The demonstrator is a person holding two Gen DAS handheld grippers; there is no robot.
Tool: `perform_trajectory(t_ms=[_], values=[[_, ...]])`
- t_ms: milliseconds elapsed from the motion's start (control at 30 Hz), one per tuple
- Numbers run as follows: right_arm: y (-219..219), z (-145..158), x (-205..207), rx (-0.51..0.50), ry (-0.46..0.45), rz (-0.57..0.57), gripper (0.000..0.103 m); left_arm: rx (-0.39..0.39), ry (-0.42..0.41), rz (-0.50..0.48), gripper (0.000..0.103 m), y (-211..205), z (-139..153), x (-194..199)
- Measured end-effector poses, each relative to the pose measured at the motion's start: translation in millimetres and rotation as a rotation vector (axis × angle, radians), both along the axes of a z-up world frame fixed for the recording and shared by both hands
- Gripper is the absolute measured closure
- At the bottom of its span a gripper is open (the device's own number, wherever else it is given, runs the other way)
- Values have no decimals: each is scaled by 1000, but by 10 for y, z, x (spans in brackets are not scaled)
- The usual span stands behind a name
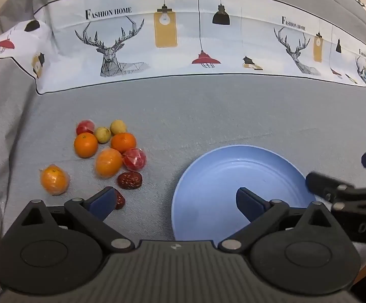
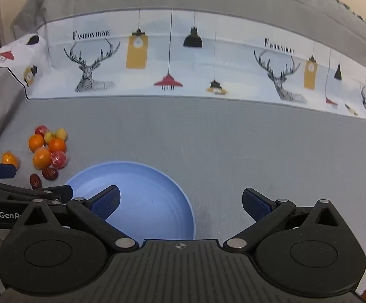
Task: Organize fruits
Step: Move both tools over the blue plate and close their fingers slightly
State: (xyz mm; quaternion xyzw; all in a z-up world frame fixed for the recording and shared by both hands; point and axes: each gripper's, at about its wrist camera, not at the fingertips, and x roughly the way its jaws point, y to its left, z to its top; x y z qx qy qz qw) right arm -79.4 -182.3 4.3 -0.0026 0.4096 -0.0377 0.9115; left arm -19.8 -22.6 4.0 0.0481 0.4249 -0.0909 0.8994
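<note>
On the grey cloth-covered table (image 1: 233, 116), the blue plate (image 1: 223, 176) lies under the left gripper's (image 1: 175, 202) right finger and the right gripper's (image 2: 180, 202) left finger, both grippers spread wide and empty, while the fruit cluster (image 1: 107, 151) sits just beyond the left gripper's left finger.

Grey cloth (image 1: 233, 116) covers the surface; white printed band (image 1: 183, 38) with deer, hanging lamps, "Fashion Home" text behind.

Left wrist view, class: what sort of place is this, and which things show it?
Probably a home table set up for sorting: a grey cloth with a "Fashion Home" deer print, loose fruit, an empty blue plate.
</note>
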Motion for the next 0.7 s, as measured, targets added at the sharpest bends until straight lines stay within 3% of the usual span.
perform_trajectory(t_ms=[433,600,700], values=[[-143,-90,92,18,41,-60,1,-63,36,9,2,-1,-59,14],[-142,-164,10,-8,52,-83,1,-24,1,-3,2,-61,-48,-23],[-210,-134,6,-6,67,-95,1,-57,14,-8,2,-36,-52,-25]])
